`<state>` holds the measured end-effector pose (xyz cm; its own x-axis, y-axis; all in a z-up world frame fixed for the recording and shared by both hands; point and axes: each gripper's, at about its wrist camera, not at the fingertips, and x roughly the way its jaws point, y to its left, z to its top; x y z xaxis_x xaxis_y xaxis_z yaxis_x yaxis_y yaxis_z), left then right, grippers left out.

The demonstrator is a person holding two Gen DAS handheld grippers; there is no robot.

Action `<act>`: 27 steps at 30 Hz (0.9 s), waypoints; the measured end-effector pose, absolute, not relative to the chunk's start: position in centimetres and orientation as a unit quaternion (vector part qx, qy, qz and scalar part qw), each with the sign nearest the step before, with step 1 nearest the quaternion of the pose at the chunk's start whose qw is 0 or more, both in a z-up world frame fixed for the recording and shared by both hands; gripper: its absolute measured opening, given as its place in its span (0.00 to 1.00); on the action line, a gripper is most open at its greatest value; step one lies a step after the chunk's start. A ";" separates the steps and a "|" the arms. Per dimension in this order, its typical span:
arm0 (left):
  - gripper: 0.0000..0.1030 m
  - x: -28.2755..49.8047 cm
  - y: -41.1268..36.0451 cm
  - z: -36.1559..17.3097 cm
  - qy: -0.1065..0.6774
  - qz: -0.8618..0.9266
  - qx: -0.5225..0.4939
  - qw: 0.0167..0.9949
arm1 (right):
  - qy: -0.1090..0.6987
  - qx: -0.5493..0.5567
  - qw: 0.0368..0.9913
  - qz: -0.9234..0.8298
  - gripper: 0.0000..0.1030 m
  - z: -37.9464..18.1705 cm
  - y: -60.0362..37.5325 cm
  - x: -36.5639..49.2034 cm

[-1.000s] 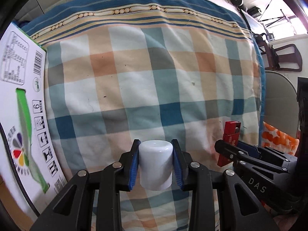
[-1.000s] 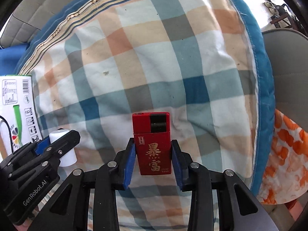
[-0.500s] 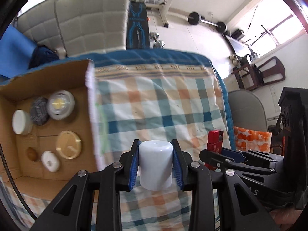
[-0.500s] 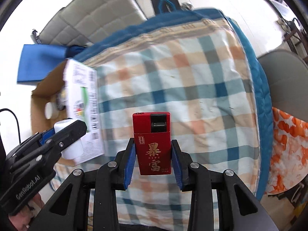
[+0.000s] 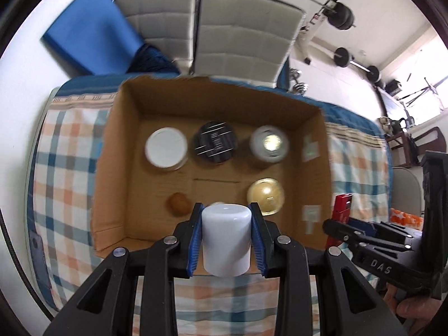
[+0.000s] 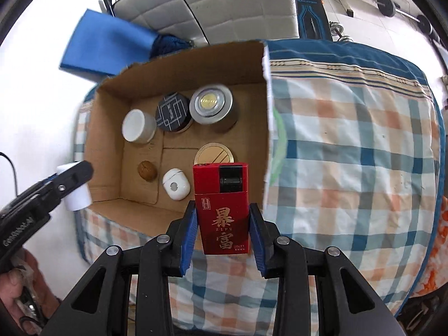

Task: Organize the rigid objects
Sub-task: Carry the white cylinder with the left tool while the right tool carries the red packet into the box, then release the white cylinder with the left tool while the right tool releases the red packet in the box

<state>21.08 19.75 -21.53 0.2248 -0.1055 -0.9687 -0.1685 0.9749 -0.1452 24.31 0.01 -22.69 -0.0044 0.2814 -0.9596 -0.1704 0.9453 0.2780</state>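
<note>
The white cylindrical cap point(image 5: 226, 242) sits low in the centre of the left wrist view, clamped between the blue pads of the left gripper point(image 5: 226, 238), which press on its curved sides. It looks like smooth hard plastic, probably light and hollow, so it should not deform but could twist or slip on its glossy wall; the hold across the full width of its body seems the sound one. The red lighter point(image 6: 222, 210), bottom centre of the right wrist view, stands upright in the right gripper point(image 6: 222, 224), whose pads close on its two flat narrow sides below the black wheel. It appears rigid, a little denser, and its flat faces give a surer grip.

Both objects hang above the near edge of an open cardboard box point(image 6: 106, 151). Inside it, along the far wall, stand a white jar point(image 6: 138, 128), a dark patterned tin point(image 6: 172, 112) and a silver-rimmed tin point(image 6: 211, 103); nearer are a gold lid point(image 6: 214, 152), a brown nut-like ball point(image 6: 147, 170) and a white earbud case point(image 6: 176, 187). Free floor remains at the box's lower left and right.

The box rests on a soft checked quilt point(image 6: 350, 154), likely yielding underfoot. Beyond, at the top of the frame, are a grey padded headboard point(image 5: 240, 28), a blue cushion point(image 5: 92, 33) and barbell weights point(image 5: 344, 56).
</note>
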 end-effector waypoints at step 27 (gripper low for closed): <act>0.28 21.3 25.5 -35.4 0.736 0.021 -0.079 0.673 | 0.777 -0.109 0.601 0.153 0.36 -39.4 12.3 24.0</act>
